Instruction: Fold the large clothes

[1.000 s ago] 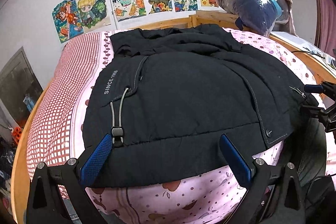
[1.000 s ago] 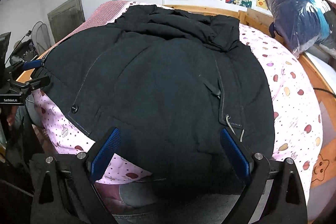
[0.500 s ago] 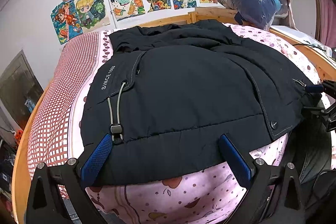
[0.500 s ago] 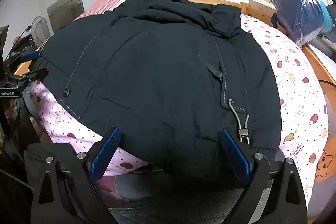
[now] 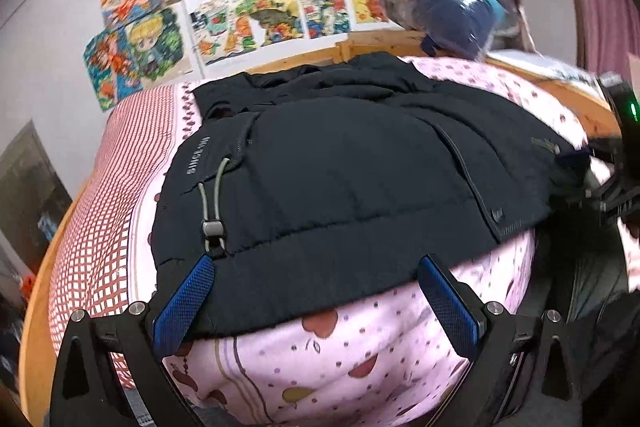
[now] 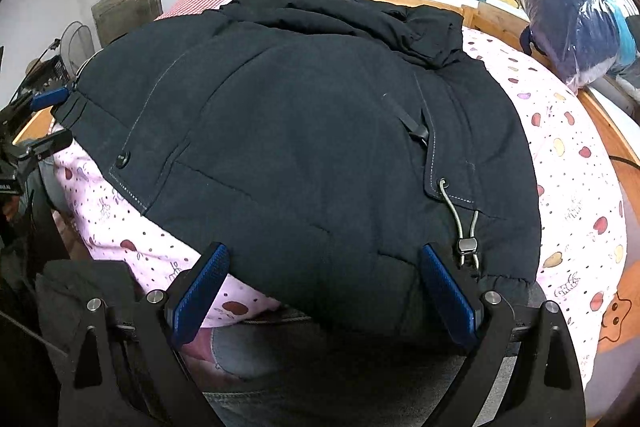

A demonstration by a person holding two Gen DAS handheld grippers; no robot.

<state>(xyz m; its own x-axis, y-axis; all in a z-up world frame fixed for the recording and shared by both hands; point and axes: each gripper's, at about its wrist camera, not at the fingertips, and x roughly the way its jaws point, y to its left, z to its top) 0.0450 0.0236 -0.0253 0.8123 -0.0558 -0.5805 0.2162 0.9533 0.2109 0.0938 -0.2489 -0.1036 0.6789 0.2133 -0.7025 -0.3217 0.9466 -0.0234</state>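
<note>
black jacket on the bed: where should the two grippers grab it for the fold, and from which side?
Probably the bottom hem of the black jacket, approached from the bed's near edge. The hem lies nearest both open grippers, and its padded edge overhangs the pink sheet. Left gripper near the left toggle, right gripper near the right one.

jacket hem hidden past bed edge

jacket fills bed, bagged bundle far corner
</note>
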